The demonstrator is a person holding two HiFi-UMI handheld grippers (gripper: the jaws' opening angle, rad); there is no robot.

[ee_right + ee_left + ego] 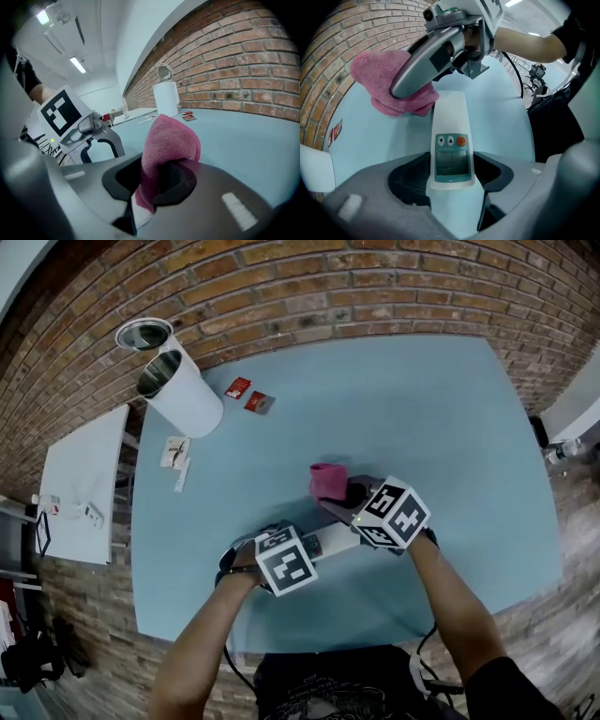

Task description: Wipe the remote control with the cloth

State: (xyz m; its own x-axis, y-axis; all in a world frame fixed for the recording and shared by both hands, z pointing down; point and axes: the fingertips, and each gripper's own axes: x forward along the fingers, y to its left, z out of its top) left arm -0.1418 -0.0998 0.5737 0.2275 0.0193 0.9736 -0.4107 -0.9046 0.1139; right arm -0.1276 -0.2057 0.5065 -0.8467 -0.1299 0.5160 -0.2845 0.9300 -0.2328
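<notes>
My left gripper [450, 185] points steeply down at the light blue table [441, 418] and is shut on the near end of a white remote control [449, 140]. The remote has a small screen, two arrow buttons and an orange power button. A folded pink cloth [389, 84] touches the remote's far end, with my right gripper [159, 183] shut on it [171, 140]. In the head view the cloth [327, 481] pokes out beyond the right gripper [345, 495], and the remote [328, 541] runs between it and the left gripper [305, 549].
A white cylinder bin [183, 390] lies tipped at the table's far left, beside a round metal can [143, 334]. Two red packets [247, 396] and some cards [176, 456] lie near it. A white side table [80, 484] stands left. A brick wall [309, 287] backs the table.
</notes>
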